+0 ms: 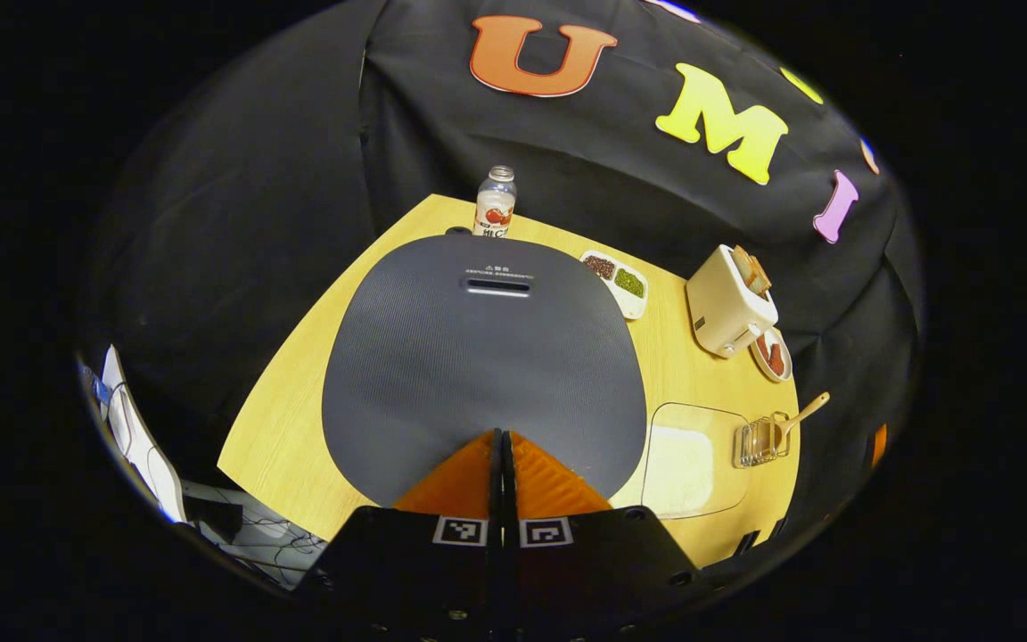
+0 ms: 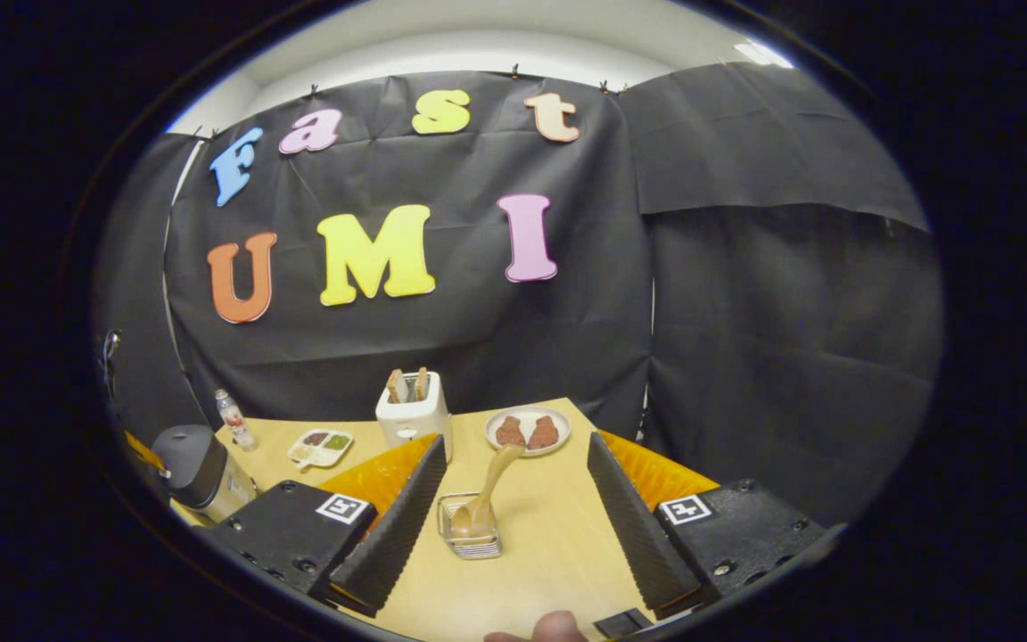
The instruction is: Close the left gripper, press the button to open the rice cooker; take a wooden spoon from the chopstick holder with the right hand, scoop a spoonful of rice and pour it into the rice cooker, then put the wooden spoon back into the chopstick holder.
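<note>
in the left gripper view the left gripper [image 1: 502, 446] has its two fingers pressed together with nothing between them, and it is just over the front edge of the closed dark lid of the rice cooker [image 1: 483, 357]. the tray of rice [image 1: 690, 459] lies to the right of the cooker on the table [image 1: 282, 428]. in the right gripper view the right gripper [image 2: 513, 499] is wide open and holds nothing. the wooden spoon [image 2: 488, 490] stands tilted in the wire chopstick holder [image 2: 471, 528], between the two fingers but apart from them. behind are a toaster [image 2: 413, 415] and a plate [image 2: 528, 430].
</note>
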Available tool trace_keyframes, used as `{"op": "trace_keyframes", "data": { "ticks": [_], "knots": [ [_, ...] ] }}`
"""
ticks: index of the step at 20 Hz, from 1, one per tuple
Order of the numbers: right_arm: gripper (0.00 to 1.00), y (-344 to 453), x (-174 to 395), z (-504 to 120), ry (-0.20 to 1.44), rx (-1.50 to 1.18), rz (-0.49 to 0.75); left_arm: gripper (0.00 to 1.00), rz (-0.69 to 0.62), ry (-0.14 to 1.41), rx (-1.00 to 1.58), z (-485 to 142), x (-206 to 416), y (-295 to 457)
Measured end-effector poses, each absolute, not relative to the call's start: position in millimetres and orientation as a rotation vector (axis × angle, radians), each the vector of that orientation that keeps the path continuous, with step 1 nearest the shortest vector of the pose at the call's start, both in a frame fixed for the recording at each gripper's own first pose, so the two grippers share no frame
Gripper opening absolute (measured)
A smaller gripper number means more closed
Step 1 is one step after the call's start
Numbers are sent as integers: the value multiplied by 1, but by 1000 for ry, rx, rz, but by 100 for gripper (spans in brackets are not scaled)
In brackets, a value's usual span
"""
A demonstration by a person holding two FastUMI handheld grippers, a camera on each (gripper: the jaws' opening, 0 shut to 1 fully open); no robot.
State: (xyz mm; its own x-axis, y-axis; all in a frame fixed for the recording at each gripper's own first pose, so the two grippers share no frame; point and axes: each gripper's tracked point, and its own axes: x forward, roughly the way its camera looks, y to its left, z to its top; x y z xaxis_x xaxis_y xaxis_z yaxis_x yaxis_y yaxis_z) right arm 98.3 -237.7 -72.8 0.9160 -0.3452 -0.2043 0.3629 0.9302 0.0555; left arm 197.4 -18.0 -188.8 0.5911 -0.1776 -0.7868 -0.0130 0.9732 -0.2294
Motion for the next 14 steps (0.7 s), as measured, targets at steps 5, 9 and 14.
{"op": "trace_keyframes", "data": {
  "ticks": [5, 9, 14],
  "knots": [
    [100, -227, 110, -75, 202, 100, -326, 0, -88, 929, -131, -191, 197, -18],
    [100, -219, 120, -69, 190, 95, -290, 0, -49, 807, -142, -182, 201, -16],
    [100, -221, 128, -55, 160, 68, -267, 0, -37, 576, -97, -118, 216, -14]
  ]
}}
